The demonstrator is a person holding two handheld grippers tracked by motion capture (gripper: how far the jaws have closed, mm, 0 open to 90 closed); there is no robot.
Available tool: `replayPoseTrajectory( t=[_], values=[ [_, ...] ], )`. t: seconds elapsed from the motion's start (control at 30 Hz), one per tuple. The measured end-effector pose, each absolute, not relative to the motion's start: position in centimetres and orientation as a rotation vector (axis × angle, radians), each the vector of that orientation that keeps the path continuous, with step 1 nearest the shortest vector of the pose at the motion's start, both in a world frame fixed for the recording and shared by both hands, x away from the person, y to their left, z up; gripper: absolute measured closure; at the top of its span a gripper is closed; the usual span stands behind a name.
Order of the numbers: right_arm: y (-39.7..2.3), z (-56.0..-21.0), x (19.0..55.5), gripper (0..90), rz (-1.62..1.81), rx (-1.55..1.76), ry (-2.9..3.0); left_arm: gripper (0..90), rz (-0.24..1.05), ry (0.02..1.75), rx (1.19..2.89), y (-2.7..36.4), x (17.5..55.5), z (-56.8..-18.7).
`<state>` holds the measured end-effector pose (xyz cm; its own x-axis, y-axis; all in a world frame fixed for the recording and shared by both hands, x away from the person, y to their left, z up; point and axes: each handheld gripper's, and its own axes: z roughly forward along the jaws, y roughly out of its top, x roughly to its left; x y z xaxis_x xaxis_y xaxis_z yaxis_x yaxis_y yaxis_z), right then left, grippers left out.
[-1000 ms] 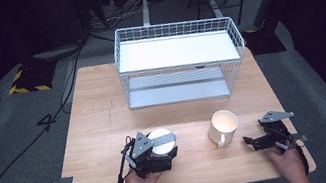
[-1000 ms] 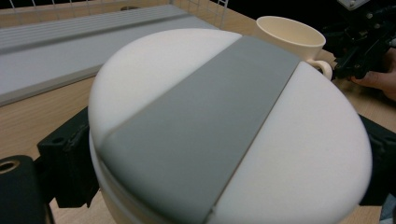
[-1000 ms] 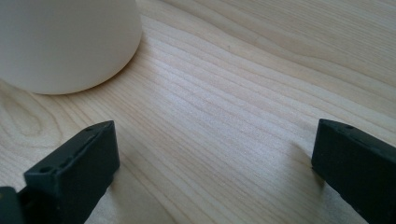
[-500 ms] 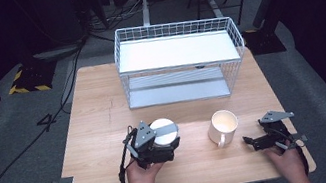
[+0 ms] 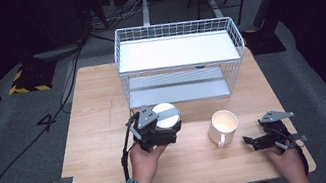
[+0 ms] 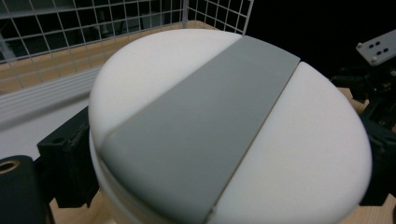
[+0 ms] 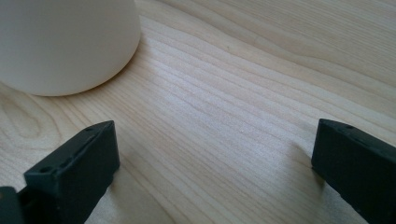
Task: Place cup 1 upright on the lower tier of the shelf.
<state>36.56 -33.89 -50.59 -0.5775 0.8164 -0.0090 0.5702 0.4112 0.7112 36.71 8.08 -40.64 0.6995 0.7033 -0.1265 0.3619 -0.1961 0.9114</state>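
Two tools are in use. Left tool point(image 5: 158, 132) is clamped across the white lidded container point(image 6: 224, 130), carried above the counter point(image 5: 92, 134) near the wire rack point(image 5: 178, 61). Right tool point(image 5: 265, 138) rests spread apart beside the mug point(image 5: 223, 126).

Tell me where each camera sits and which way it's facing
High view: above the person's side, facing forward and down on the table; both forearms enter from below.
Left gripper view: on the left gripper, facing the lidded pot its jaws grip.
Right gripper view: on the right gripper, low, jaws apart.
The mug appears in the high and right gripper views.
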Motion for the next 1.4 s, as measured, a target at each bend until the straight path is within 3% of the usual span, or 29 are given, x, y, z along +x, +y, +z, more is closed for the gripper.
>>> replayPoseTrajectory(
  t=[0.77, 1.4],
  values=[
    [-33.9, -50.6, 36.6, 0.8, 0.96, 1.197, 2.314, 7.3, 0.408, 0.87, 1.789, 4.8, 43.3, -40.0],
    [-33.9, -50.6, 36.6, 0.9, 0.961, 1.196, 2.314, 7.3, 0.482, 0.91, 1.76, 2.6, 46.3, -41.0]
  ],
)
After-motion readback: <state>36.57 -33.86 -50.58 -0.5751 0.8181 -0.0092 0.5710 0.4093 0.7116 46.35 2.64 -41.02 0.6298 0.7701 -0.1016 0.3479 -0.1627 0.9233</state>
